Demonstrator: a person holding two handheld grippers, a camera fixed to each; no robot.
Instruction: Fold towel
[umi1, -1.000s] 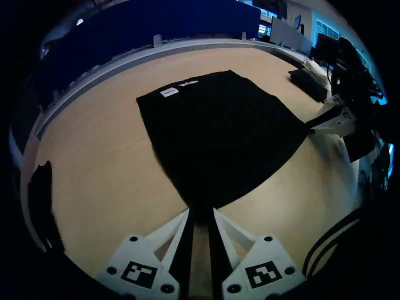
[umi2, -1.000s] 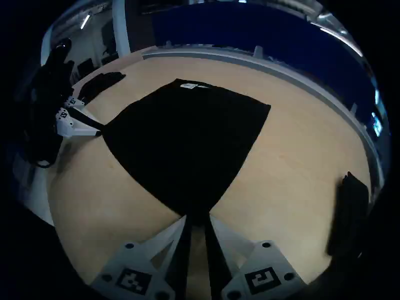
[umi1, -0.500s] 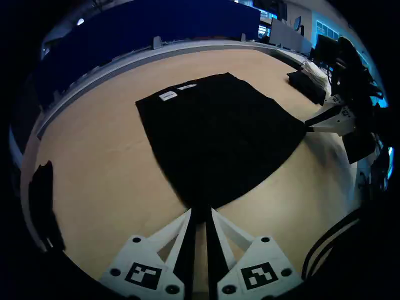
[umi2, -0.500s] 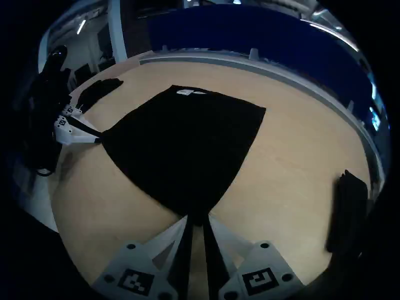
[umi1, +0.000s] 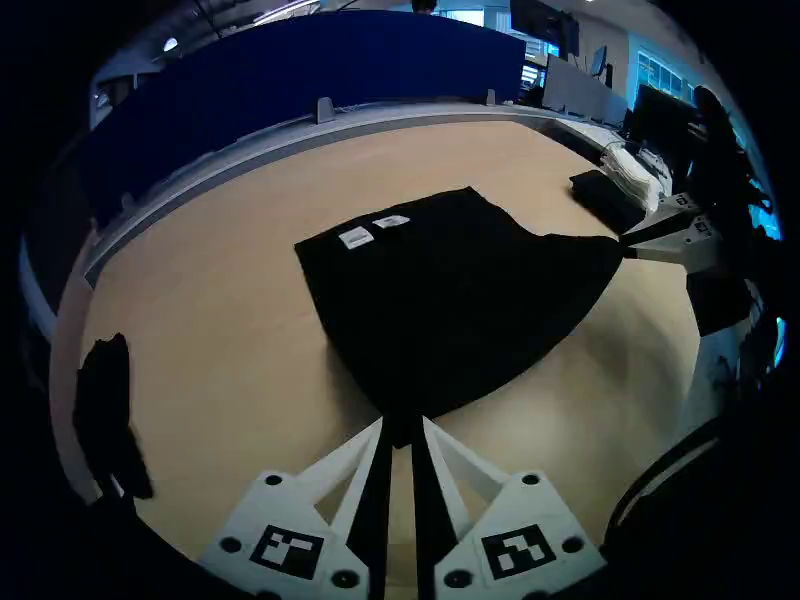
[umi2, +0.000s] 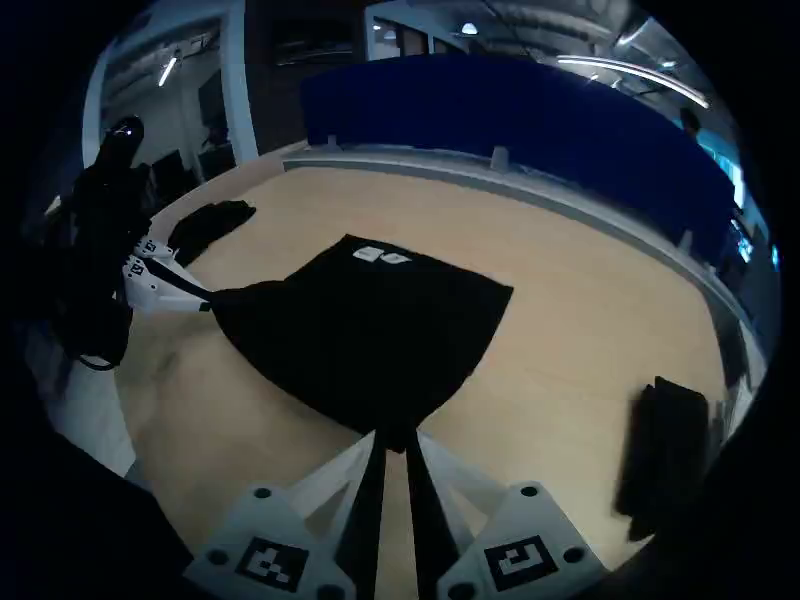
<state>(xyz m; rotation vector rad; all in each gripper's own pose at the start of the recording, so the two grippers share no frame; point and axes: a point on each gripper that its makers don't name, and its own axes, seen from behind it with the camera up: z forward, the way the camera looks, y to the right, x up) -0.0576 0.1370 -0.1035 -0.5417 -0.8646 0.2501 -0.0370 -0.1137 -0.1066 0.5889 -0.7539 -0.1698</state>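
On the left of the bench (umi1: 200, 330), a dark cloth (umi1: 105, 420) lies well apart from your work, out of the fold's way. In the middle, the black towel (umi1: 440, 300) is spread on the wood, its far edge flat and its two near corners apparently lifted a little. Your left hand-held gripper (umi1: 400, 428) has its fingers pressed together on one near corner. Your right hand-held gripper (umi2: 395, 440) pinches the other near corner the same way. I judge you hold both corners at once so the near edge hangs taut between them and can travel over to the far edge as one even fold. At the far right, a dark pile (umi1: 600, 192) and a white stack (umi1: 632, 163) sit near the bench edge, apart from the towel.

Two small white tags (umi1: 355, 238) lie by the towel's far left corner, too small to read. The square black-and-white markers (umi1: 283, 551) on your gripper carry patterns, not words.
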